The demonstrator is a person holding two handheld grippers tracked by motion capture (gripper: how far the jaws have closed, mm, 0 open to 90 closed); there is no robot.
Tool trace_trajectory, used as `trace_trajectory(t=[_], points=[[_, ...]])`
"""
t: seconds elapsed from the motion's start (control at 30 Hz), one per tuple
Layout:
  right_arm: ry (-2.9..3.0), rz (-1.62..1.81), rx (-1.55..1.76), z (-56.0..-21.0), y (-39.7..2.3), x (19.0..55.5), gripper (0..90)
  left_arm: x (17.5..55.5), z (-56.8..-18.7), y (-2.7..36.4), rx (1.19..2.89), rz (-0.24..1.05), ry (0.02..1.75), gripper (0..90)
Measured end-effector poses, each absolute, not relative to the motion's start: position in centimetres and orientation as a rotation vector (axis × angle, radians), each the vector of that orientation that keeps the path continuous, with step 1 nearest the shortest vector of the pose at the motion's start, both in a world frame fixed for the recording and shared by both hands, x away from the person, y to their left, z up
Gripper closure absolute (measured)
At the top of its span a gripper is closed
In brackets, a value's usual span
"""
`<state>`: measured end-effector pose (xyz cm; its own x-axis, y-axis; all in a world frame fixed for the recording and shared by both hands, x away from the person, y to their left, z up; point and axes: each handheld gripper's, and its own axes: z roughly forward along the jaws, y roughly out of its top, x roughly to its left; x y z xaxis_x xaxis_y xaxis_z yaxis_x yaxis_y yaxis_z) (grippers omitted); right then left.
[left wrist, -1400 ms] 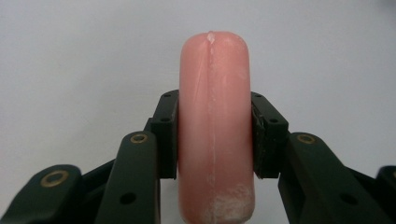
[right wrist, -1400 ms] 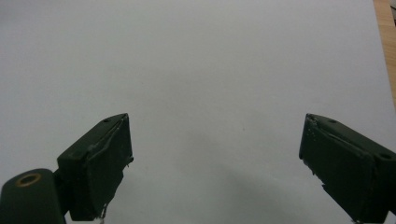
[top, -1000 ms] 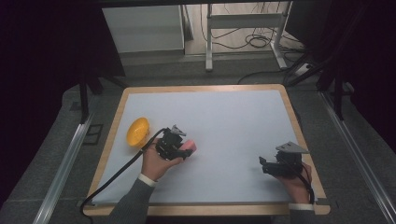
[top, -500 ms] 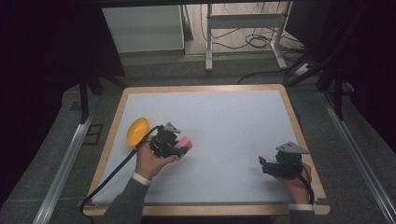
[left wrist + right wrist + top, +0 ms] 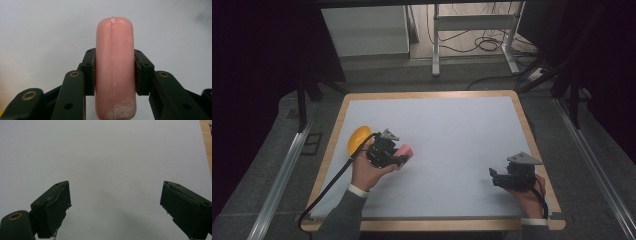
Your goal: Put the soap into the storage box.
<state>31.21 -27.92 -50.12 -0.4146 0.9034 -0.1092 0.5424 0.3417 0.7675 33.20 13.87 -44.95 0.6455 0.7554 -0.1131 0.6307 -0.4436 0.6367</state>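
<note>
The left tool [image 5: 399, 159] is clenched on a pink oblong piece [image 5: 115, 67], its two black pads pressing the piece's flanks at about mid-length. In the left gripper view the piece stands with its long axis running straight up the frame, away from the tool, its rounded end well past the pads and a pale seam down its face. In the high view the pink oblong piece [image 5: 405, 150] sits at the left centre of the frame, poking out toward the right of the left hand [image 5: 367, 172], above the white desk [image 5: 452, 125]. Whether it touches the desk cannot be told.

Just to the upper left of the left tool lies a yellow rounded object [image 5: 358, 139], near the desk's left wooden rim; the left hand is far the nearer of the two to it. The right tool [image 5: 115, 212] is released, jaws spread wide over bare desk, and in the high view the right tool [image 5: 498, 178] rests at the lower right of the frame, well apart from both things.

Against the frame a second earlier, the left hand with its pink piece has shifted up and to the left, closing on the yellow object. The right tool sits where it did.
</note>
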Motion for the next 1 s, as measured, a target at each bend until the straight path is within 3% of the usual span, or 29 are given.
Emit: trace_trajectory(t=[1.0], points=[[2.08,0.889,1.266,-50.2,-28.1,31.3,9.2,33.8,-43.8,15.8,2.159,0.283,1.123,60.2]])
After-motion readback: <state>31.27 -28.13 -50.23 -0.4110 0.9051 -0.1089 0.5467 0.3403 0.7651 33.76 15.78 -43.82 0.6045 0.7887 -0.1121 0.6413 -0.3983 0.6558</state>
